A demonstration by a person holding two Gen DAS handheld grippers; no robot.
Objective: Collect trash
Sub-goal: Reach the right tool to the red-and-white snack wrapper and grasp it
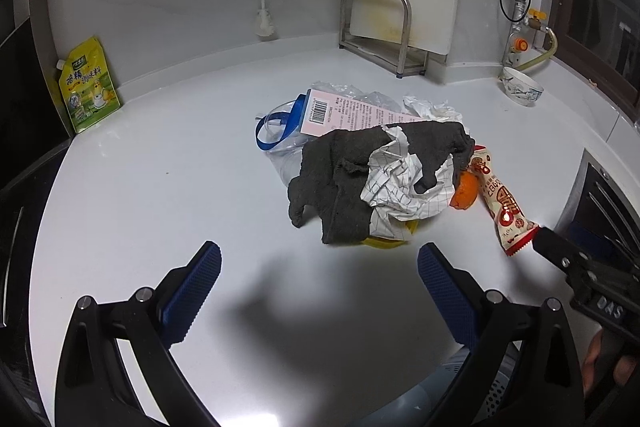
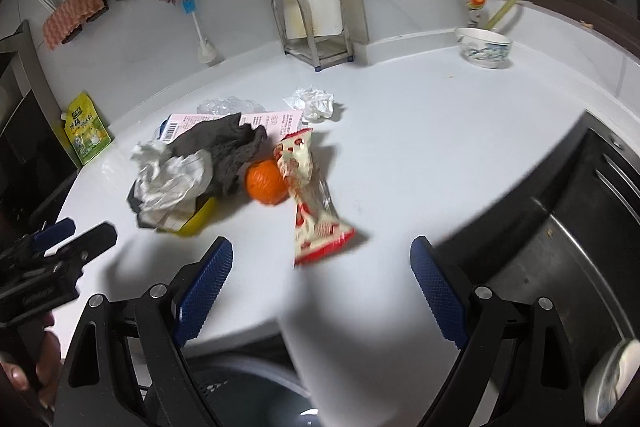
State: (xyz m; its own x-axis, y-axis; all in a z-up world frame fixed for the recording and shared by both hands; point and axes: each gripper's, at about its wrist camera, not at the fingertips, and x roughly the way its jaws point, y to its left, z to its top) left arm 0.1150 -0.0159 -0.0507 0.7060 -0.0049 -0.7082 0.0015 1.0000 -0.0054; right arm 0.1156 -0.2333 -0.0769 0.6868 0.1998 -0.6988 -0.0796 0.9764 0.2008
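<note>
A heap of trash is seen in the middle of a smooth white desk [image 1: 160, 187]. A fuzzy dark grey cloth [image 1: 340, 179] is draped over crumpled, grid-lined white paper [image 1: 400, 187], and a yellow piece [image 1: 384, 241] is tucked beneath them. Behind, a flat pink carton [image 1: 352, 113] with a barcode lies against crinkled clear plastic with a blue strap [image 1: 276, 131]. A round orange [image 2: 266, 183] touches the cloth's edge, and a long glossy red-and-cream snack wrapper [image 2: 310, 199] lies just beside it. A wad of white tissue [image 2: 314, 103] sits apart, further back. A patterned ceramic bowl [image 2: 484, 47] stands near the wall; its contents cannot be told.

The left tool [image 1: 320, 291] is held wide above bare desk, nothing between its ribbed blue pads [image 1: 196, 291]. The right tool [image 2: 322, 291] is likewise spread wide and empty, near the wrapper's crimped end.
</note>
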